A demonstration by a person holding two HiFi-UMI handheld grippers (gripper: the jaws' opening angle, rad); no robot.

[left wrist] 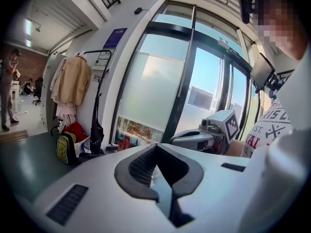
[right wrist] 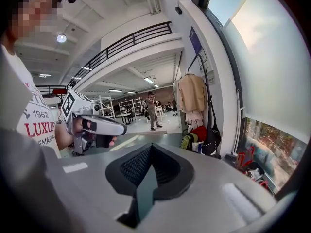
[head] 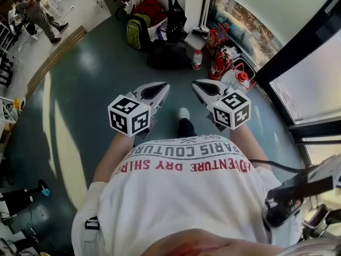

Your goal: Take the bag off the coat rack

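A black bag point(head: 176, 16) hangs by long straps from the coat rack point(left wrist: 99, 52) at the wall beside the window. It also shows in the left gripper view as the black bag point(left wrist: 96, 130) and in the right gripper view as the black bag point(right wrist: 212, 134). Both grippers are held side by side in front of the person's chest, well short of the rack. My left gripper point(head: 162, 88) is shut and holds nothing. So does my right gripper point(head: 198, 85). Each gripper's own view shows its dark pads point(left wrist: 146, 169) point(right wrist: 148, 171) closed together with nothing between them.
A beige coat point(left wrist: 73, 79) hangs on the rack left of the bag. Below lie a green backpack point(head: 137, 31), a red bag point(head: 152, 8), a dark bag point(head: 168, 55) and a water bottle point(head: 197, 59). Red fire extinguishers point(head: 218, 63) stand by the window. A person point(head: 37, 12) stands far left.
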